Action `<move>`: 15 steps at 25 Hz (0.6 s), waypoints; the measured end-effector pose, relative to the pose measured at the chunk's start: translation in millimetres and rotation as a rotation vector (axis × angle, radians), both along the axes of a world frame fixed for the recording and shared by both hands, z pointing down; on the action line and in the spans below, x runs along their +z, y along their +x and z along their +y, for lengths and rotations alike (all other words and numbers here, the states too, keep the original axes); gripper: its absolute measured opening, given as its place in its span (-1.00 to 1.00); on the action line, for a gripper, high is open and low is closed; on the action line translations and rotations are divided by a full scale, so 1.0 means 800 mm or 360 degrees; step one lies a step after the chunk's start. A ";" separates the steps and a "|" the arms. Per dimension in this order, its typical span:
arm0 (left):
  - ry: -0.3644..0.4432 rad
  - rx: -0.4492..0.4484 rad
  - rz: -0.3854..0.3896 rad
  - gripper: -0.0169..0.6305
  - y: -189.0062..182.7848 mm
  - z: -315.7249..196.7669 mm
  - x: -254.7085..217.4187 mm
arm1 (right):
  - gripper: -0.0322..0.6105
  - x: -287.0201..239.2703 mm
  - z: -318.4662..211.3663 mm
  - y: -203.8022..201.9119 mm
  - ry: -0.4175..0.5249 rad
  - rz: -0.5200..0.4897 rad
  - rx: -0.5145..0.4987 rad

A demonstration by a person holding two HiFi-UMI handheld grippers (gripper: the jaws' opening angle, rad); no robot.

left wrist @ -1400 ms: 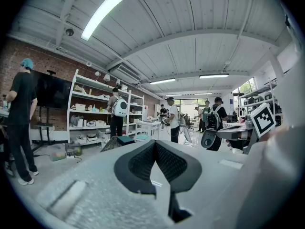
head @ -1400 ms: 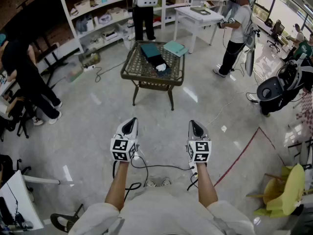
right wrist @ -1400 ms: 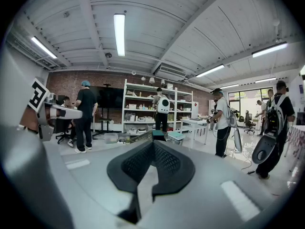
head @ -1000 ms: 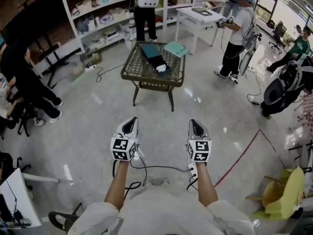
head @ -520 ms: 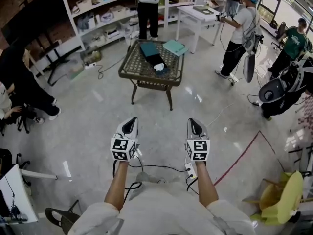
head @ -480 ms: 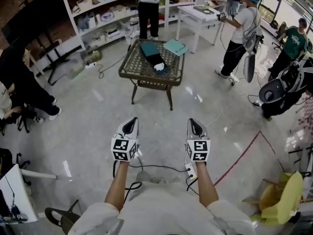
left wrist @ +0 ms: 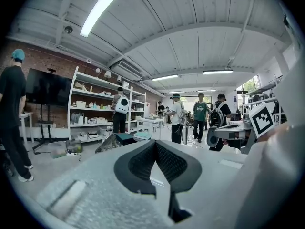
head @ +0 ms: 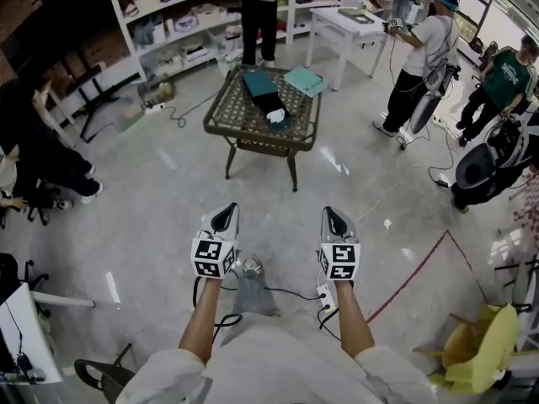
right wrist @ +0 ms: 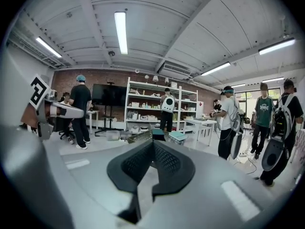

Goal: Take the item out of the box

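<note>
**Both claws closed and empty, box well ahead on the wicker table**

The left gripper point(head: 226, 217) and the right gripper point(head: 334, 220) are held side by side over bare floor, a gap between them, both pointing forward. Each gripper's own view shows its jaws brought together at the tips with nothing between the pads.

Well beyond the tips, roughly in line with the gap between the two claws, stands a wicker table point(head: 221, 129). On its top lies the box point(head: 259, 84), dark teal and open. A white item point(head: 276, 116) sits at the box's end nearer the claws. A pale teal flat panel point(head: 301, 80) lies just beside the box, on the right claw's side.

Neither claw is near the table or touches anything on it.

Past the table a person point(head: 259, 11) stands at white shelving point(head: 168, 23). Far off to the right claw's side another person point(head: 418, 61) in a white shirt stands by a white table point(head: 354, 23).
</note>
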State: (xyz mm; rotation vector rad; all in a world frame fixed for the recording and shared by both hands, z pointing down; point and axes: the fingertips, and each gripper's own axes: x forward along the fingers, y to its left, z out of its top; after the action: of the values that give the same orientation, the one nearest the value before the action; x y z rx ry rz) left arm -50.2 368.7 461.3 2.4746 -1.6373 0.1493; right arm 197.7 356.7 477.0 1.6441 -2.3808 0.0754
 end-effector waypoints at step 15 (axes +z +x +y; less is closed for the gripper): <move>0.0022 0.0091 0.0042 -0.93 -0.039 -0.222 0.001 | -0.90 -0.001 -0.202 -0.038 0.0000 0.0034 0.0097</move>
State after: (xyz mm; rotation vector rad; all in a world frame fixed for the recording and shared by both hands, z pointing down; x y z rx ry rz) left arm -81.4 191.3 462.1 2.5236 -1.5631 0.1125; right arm 167.7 195.4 475.9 1.7090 -2.3151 0.0690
